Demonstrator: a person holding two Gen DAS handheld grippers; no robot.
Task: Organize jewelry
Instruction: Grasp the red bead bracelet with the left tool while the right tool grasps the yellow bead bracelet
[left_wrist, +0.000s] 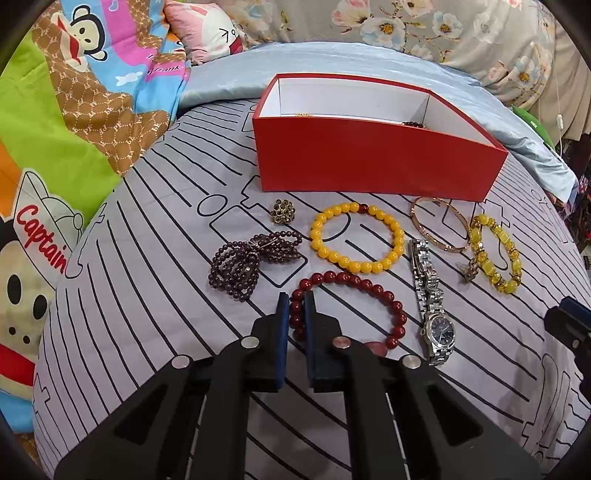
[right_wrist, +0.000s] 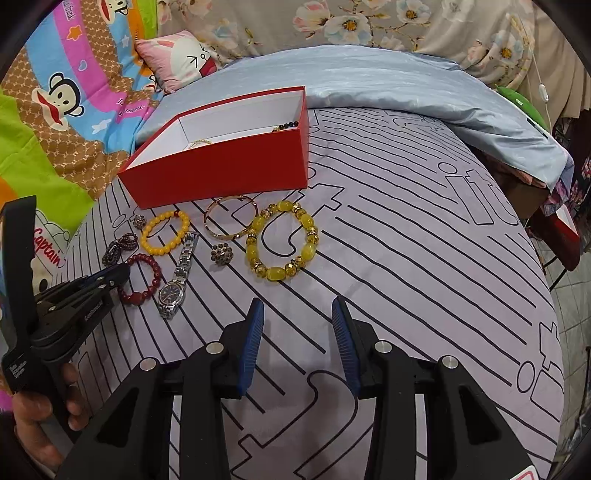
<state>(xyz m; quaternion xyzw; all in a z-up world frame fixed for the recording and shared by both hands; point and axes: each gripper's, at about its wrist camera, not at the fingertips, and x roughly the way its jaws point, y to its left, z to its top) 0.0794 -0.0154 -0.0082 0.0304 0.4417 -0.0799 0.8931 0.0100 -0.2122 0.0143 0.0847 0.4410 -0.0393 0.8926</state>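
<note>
You are clamping the left gripper (left_wrist: 296, 301) onto the near-left arc of the red bead bracelet (left_wrist: 384, 295), its blue pads pinched on the beads while the bracelet is lying flat on the striped bedspread (left_wrist: 147, 295). Your right gripper (right_wrist: 298, 310) is hanging partly open over bare cloth, gripping nothing.

By the look of it, you are sitting early in the job. The red box (left_wrist: 369, 162) is already holding at least a thin gold piece (right_wrist: 201, 143) and a dark bead strand (right_wrist: 288, 126). Still waiting outside, just in front of the box, are the yellow bead bracelet (left_wrist: 356, 236), the dark purple bead bundle (left_wrist: 240, 264), the silver watch (left_wrist: 432, 306), the rose-gold bangle (left_wrist: 439, 225), the chunky yellow crystal bracelet (right_wrist: 282, 240) and two small brooches (left_wrist: 282, 210) (right_wrist: 221, 254).

You are working with tight gaps on the left: the purple bundle and the watch are lying close on either side of the red bracelet. The box's near wall is standing tall, so a lift will likely need to clear it. Open bedspread is stretching wide to the right.
</note>
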